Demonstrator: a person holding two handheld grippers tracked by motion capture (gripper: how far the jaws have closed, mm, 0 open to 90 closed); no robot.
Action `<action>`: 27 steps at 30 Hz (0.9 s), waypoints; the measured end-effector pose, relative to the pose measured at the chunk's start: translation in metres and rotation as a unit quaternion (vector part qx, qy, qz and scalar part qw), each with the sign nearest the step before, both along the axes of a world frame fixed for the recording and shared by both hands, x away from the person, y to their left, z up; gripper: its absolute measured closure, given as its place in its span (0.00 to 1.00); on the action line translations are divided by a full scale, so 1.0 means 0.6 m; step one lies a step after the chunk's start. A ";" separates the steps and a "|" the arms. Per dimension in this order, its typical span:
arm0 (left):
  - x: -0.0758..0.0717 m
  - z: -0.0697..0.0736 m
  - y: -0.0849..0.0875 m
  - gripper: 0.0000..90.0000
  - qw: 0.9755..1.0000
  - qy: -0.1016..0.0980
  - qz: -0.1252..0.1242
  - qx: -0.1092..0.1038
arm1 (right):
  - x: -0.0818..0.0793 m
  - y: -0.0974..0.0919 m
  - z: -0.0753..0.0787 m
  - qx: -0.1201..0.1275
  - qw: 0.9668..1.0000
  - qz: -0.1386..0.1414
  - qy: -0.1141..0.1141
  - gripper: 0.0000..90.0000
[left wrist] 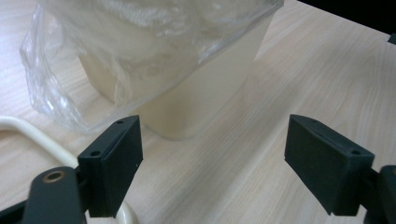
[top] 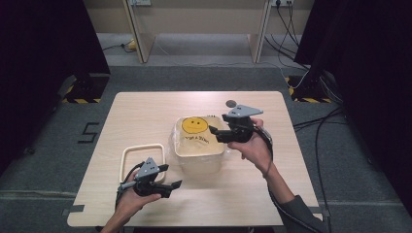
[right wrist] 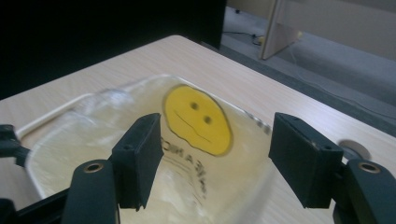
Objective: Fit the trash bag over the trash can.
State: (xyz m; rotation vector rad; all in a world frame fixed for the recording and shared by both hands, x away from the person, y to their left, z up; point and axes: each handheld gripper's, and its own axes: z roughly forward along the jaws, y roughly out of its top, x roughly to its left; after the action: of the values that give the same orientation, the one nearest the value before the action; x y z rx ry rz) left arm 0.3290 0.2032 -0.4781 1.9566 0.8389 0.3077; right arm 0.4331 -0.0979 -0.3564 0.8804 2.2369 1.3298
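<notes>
Now both your left gripper (top: 176, 185) and right gripper (top: 212, 131) stand spread and empty; the bag (top: 194, 127) already lines the bin (top: 201, 162), its rim frame (top: 142, 148) still unfitted.

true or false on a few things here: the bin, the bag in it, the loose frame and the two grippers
1. A clear plastic bag with a yellow smiley face lines the cream bin. True.
2. The right gripper is clamped on the bag. False: its jaws stand open above the bin, with nothing between them.
3. The cream frame lies flat on the table, left of the bin. True.
4. The left gripper grips the frame. False: its jaws are open and empty, near the table's front edge.
5. The bin lies tipped on its side. False: it stands upright.
</notes>
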 end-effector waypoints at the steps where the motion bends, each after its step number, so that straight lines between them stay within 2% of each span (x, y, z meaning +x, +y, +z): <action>1: -0.002 -0.001 0.000 0.21 1.000 0.001 -0.001 0.002 | 0.000 0.012 0.005 -0.004 1.000 0.009 -0.002 0.38; 6: -0.015 -0.008 -0.005 0.20 1.000 0.004 -0.009 0.006 | 0.009 0.056 0.014 -0.007 0.999 0.031 0.003 0.38; 10: -0.028 -0.021 -0.010 0.18 1.000 0.015 -0.019 0.016 | 0.021 0.087 0.007 -0.020 0.999 0.042 0.009 0.38; 13: -0.030 -0.031 -0.010 0.18 0.999 0.027 -0.024 0.024 | 0.026 0.107 0.002 -0.029 0.998 0.052 0.013 0.38; 15: -0.030 -0.034 -0.013 0.18 0.999 0.029 -0.023 0.031 | 0.029 0.120 0.000 -0.035 0.998 0.060 0.013 0.38; 17: -0.032 -0.038 -0.017 0.18 0.998 0.024 -0.027 0.050 | 0.033 0.132 -0.002 -0.047 0.996 0.072 0.012 0.38; 19: -0.033 -0.039 -0.019 0.18 0.997 0.025 -0.033 0.061 | 0.039 0.144 -0.006 -0.061 0.995 0.083 0.016 0.38; 21: -0.033 -0.041 -0.021 0.18 0.997 0.022 -0.033 0.061 | 0.048 0.154 -0.011 -0.072 0.993 0.087 0.020 0.38; 27: -0.032 -0.043 -0.019 0.19 0.997 0.032 -0.035 0.065 | 0.072 0.174 -0.036 -0.090 0.990 0.099 0.041 0.39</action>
State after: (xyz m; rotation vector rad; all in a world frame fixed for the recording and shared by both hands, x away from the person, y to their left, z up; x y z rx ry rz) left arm 0.3098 0.1915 -0.5041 2.1219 0.8066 0.2649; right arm 0.4763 0.0068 -0.3781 0.6756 2.5172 1.1669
